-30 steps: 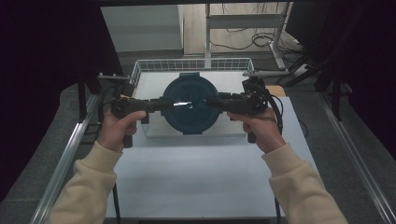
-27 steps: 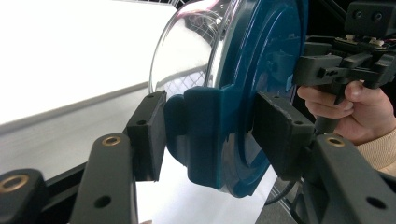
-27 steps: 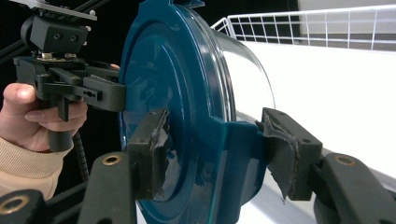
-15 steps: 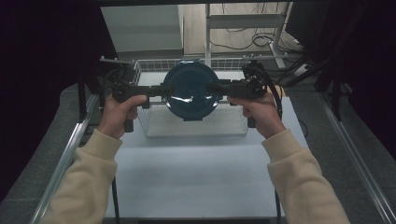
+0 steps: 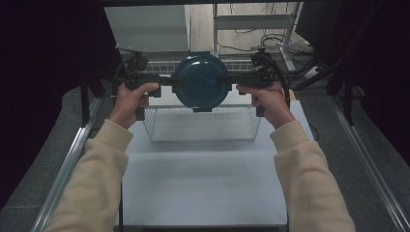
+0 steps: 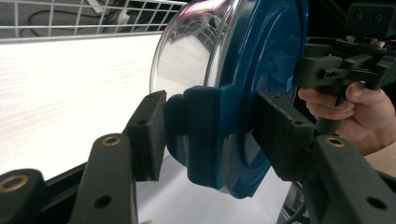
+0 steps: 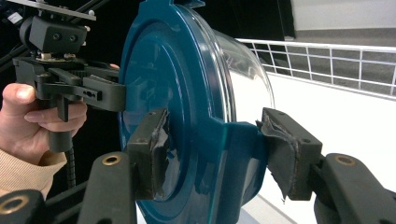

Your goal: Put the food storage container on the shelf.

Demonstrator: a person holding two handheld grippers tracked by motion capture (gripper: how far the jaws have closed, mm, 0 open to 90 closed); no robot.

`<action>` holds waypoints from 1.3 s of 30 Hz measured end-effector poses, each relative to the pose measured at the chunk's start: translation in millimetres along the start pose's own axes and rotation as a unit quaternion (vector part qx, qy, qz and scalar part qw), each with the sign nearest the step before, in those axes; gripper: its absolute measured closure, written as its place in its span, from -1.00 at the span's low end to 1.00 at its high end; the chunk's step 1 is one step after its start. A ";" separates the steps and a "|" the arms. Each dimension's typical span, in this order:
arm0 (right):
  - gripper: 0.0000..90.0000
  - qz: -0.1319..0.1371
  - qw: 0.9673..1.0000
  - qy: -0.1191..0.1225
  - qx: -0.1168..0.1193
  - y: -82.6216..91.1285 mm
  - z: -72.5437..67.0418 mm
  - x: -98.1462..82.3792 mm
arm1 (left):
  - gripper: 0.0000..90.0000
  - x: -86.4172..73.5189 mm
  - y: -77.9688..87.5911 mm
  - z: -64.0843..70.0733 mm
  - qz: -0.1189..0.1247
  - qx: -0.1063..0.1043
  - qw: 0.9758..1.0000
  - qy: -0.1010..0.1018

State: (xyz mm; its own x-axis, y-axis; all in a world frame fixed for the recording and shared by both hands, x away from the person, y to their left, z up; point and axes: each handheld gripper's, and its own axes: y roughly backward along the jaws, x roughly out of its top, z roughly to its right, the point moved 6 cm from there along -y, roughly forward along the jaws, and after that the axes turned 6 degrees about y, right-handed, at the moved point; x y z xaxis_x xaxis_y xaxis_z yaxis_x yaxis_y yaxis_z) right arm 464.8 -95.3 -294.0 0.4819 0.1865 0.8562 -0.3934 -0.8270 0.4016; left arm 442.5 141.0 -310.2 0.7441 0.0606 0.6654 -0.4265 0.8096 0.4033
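Note:
A round glass container with a dark blue lid (image 5: 200, 82) hangs in the air between my two grippers, above the far part of a wire basket (image 5: 203, 123). Its lid faces the high camera. My left gripper (image 5: 169, 81) is shut on the lid's side clip from the left; in the left gripper view (image 6: 210, 135) both pads press on the blue clip (image 6: 205, 116). From the right, my right gripper (image 5: 231, 77) is shut on the opposite clip, and in its own view (image 7: 219, 154) the worn pads (image 7: 149, 154) clamp the lid's edge (image 7: 159, 70).
The basket stands on a white table (image 5: 203, 183) with metal rails (image 5: 63, 174) along both sides. Behind the basket are a grey cabinet (image 5: 145, 29), a metal stand (image 5: 251, 19) and cables on the floor. Dark curtains flank the table.
Both hands have carried the container from low over the basket's middle up and away, toward the basket's far rim. Both grips are unchanged.

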 end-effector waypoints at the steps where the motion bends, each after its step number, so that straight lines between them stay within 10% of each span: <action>1: -0.04 -0.001 1.000 -0.003 0.001 -1.8 2.7 -0.4 | 0.02 0.8 -1.7 -2.4 -0.002 0.001 1.000 0.003; 19: -0.05 -0.003 0.997 -0.077 -0.002 -27.7 34.5 -9.9 | -0.01 9.3 -23.6 -36.2 -0.002 0.003 0.998 0.070; 39: -0.09 0.005 0.982 -0.190 -0.004 -42.1 64.1 -12.8 | -0.10 16.0 -45.6 -60.9 0.018 -0.034 0.989 0.146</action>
State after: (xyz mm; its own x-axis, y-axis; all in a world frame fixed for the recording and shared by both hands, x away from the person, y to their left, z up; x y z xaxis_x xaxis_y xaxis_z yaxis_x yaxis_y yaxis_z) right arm 525.4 -96.8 -342.7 0.7345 -0.0343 0.6778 -0.4055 -0.8230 0.3977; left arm 505.1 140.6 -356.2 0.8501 0.2477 0.4647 -0.4273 0.8403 0.3337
